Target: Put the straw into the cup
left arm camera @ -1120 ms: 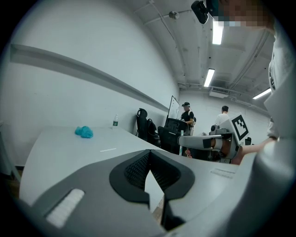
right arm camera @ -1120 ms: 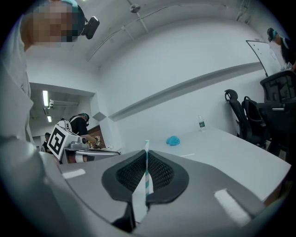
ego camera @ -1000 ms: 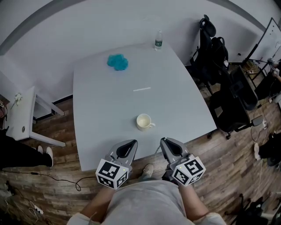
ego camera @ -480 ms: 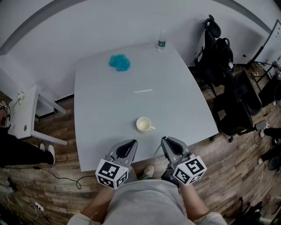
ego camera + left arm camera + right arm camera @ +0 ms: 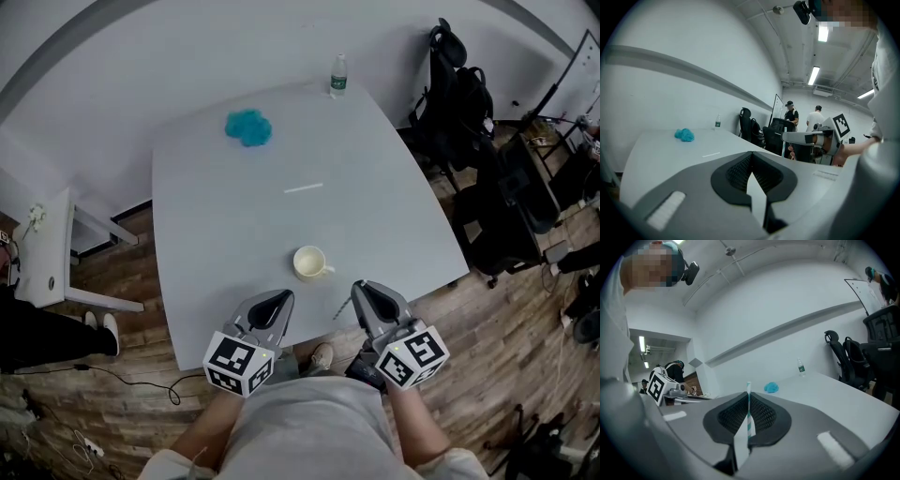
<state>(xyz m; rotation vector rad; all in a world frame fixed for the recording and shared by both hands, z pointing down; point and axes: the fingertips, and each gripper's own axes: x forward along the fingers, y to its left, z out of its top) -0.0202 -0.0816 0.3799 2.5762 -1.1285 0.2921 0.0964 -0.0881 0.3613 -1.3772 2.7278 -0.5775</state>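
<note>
The right gripper view shows the teal-striped white paper straw (image 5: 748,420) pinched in the right hand-held gripper (image 5: 749,397); the left hand-held gripper (image 5: 752,161) is closed, empty (the cream ceramic cup (image 5: 308,262) shows mid-frame in the head view alone)

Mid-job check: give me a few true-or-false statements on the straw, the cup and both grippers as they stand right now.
1. The right gripper is shut on a striped straw. True.
2. The straw is standing in the cup. False: no straw shows in the cup; the right gripper's fingers hold it.
3. The left gripper is holding the cup. False: its fingers are together on nothing, and the cup stands on the table apart from it.
4. The blue cloth lies beyond the cup, toward the table's far side. True.
5. The bottle lies tipped beside the cup. False: it stands upright at the far edge.
</note>
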